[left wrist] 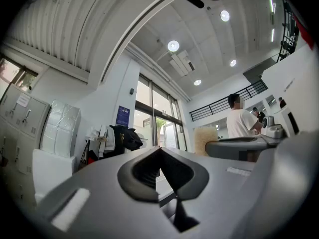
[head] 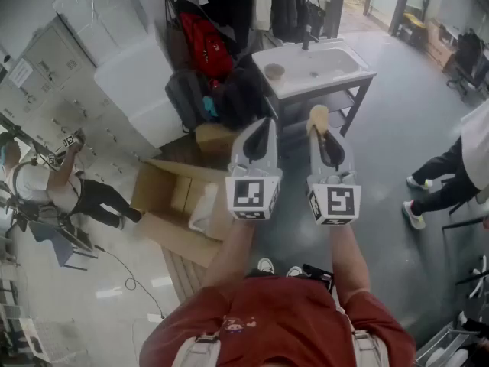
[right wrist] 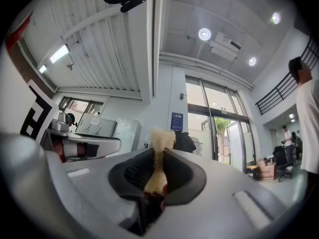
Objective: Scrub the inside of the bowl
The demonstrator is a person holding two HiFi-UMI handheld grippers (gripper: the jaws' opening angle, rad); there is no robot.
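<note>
Bowl [head: 274, 71] sits on the sink [head: 330, 64], well apart from both raised grippers. Left gripper [head: 262, 125] is closed and empty; right gripper [head: 327, 136] clamps a scrubber [head: 318, 117].

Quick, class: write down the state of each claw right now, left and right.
Left claw: closed, nothing between its jaws.
Right claw: closed on a pale fibrous scrubber.

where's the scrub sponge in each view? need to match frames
Head view: scrub sponge pokes out of the right hand-held gripper, centre.
Left gripper view: sponge right of centre, beyond that gripper.
Right gripper view: sponge low centre, clamped between the jaws.
Shared: blue wall sign, both gripper views.
</note>
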